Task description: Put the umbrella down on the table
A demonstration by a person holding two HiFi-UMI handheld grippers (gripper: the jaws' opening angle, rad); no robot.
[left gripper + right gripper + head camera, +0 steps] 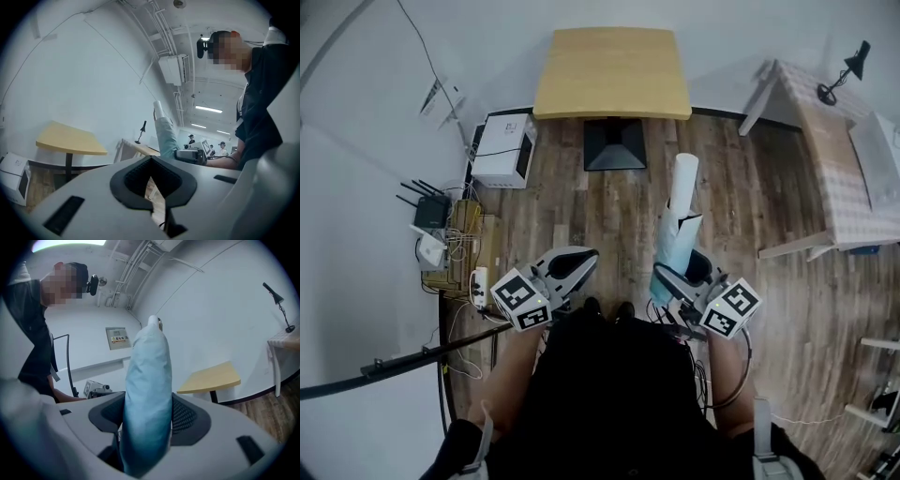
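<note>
Jaws of the right gripper (pixel 673 277), close to the person, are clamped on the folded light-blue fabric umbrella (pixel 680 223), held roughly upright, white end uppermost, above the wood-plank floor (pixel 609 216). Left gripper (pixel 577 264) alongside: jaws together, nothing between. Farther off, the yellow square-topped table (pixel 612 70) stands against the wall, well apart from the umbrella.

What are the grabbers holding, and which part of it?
The right gripper clamps the folded blue umbrella around its cloth part; the white end pokes out. The left gripper holds nothing.
</note>
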